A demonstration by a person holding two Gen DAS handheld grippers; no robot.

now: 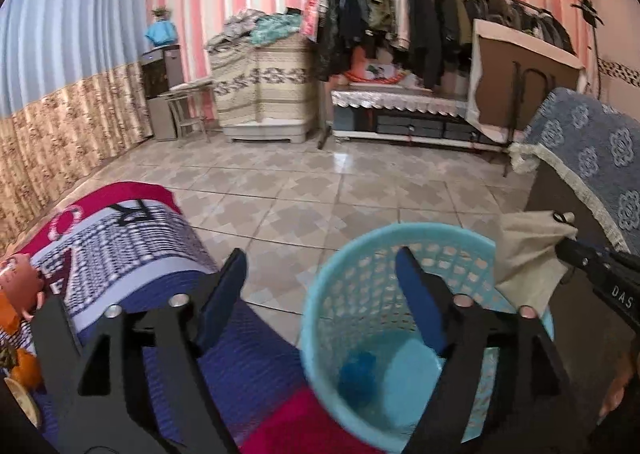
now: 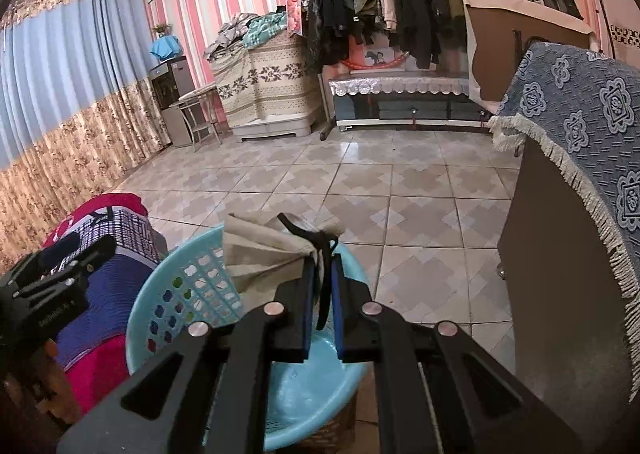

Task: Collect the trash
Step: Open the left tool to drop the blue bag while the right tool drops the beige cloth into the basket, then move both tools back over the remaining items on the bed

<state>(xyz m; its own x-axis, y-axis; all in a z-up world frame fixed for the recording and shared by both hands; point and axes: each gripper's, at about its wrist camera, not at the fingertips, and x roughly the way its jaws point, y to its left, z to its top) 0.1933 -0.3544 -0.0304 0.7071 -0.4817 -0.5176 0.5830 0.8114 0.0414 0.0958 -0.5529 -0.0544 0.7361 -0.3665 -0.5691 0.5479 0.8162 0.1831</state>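
Above the light blue mesh wastebasket (image 1: 400, 334), the left gripper (image 1: 320, 278) hangs with its jaws spread wide and empty; a dark blue ball (image 1: 357, 373) lies on the basket floor. The right gripper (image 2: 320, 286) is clamped on the black cord of a beige cloth pouch (image 2: 264, 254), held over the basket's rim, beside the patterned blanket (image 1: 120, 246).

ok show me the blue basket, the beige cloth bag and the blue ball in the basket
blue basket (image 1: 344, 266): left wrist view, left rim.
beige cloth bag (image 2: 256, 250): right wrist view, middle of the fabric.
blue ball (image 1: 357, 373): left wrist view, its centre.
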